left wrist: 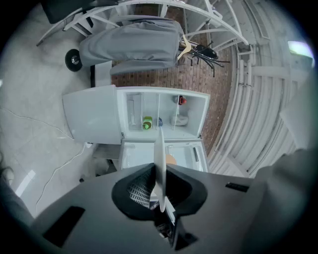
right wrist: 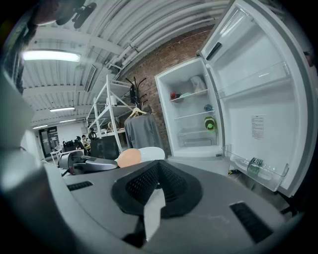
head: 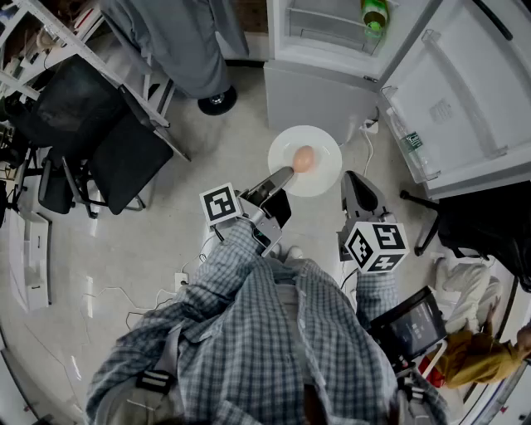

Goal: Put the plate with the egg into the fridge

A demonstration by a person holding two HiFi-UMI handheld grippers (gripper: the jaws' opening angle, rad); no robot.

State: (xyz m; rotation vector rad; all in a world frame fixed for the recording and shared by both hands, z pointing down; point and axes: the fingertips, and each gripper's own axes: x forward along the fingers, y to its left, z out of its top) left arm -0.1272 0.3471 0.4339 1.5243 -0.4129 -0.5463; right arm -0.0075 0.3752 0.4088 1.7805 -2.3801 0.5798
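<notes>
While the left gripper (head: 284, 173) is clamped on the rim of the plate (head: 325, 176) nearest the person, the plate hangs level over the pale floor (head: 224, 141), just in front of the open fridge (head: 315, 87) and not inside it; the plate is round, white and glossy, and shows edge-on as a thin blade between ribbed black pads (left wrist: 139, 191) in the left gripper view; the egg (head: 304, 158), smooth and tan, lies near the plate's centre.

The right gripper (head: 353, 177) has its jaws pressed together on nothing, just beside the plate's right edge; contact there cannot be judged.

The fridge's upper shelves are cut off at the head view's top edge, where a green bottle (head: 374, 12) shows only in part; in the right gripper view the gripper body hides the egg's lower half.

The door (head: 465, 91) is white moulded plastic; its label (right wrist: 257, 126) is too small to read; a second bottle (right wrist: 254, 166) in the door shelf bears a green-and-white band, illegible.
</notes>
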